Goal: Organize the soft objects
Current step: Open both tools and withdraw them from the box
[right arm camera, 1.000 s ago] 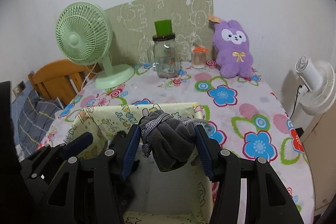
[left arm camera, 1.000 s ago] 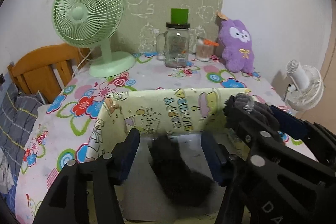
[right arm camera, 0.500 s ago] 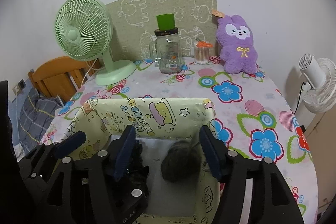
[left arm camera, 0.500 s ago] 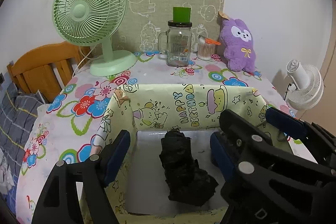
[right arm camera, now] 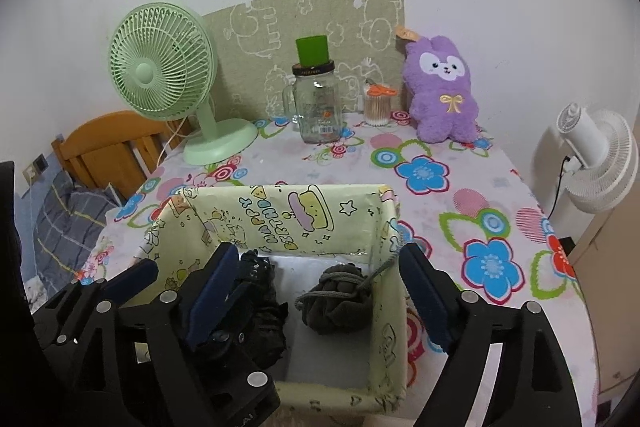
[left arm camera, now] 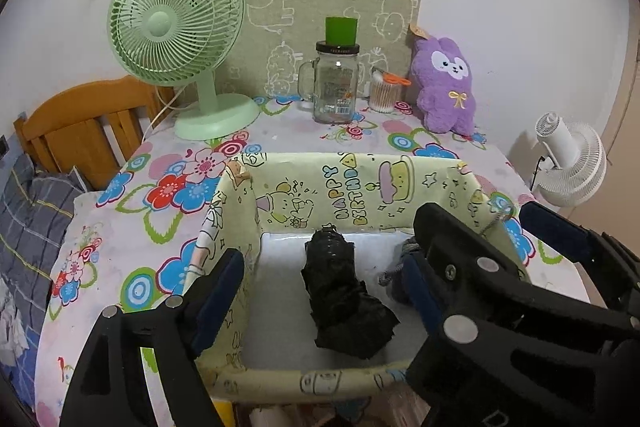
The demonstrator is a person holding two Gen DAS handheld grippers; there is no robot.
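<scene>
A yellow-green "Happy Birthday" box (left arm camera: pixel 362 187) (right arm camera: pixel 280 213) sits at the table's near edge. A black soft bundle (left arm camera: pixel 344 301) (right arm camera: pixel 262 307) lies inside it on the left. A grey bundle tied with cord (right arm camera: pixel 336 297) lies inside on the right; in the left wrist view (left arm camera: pixel 394 273) it is mostly hidden behind the right gripper. My left gripper (left arm camera: pixel 320 295) is open and empty above the box's near side. My right gripper (right arm camera: pixel 316 297) is open and empty, its fingers apart above the grey bundle.
On the flowered tablecloth (right arm camera: pixel 440 195) stand a green fan (left arm camera: pixel 180 35), a glass jar (left arm camera: pixel 336 83) with a green cup on its lid, a cotton-swab tub (right arm camera: pixel 378 105) and a purple plush rabbit (right arm camera: pixel 442 91). A wooden chair (left arm camera: pixel 80 123) is left, a white fan (right arm camera: pixel 592 155) right.
My right gripper opened and let the grey bundle drop into the box. Both grippers have pulled back and up from the box, and the black bundle now lies still.
</scene>
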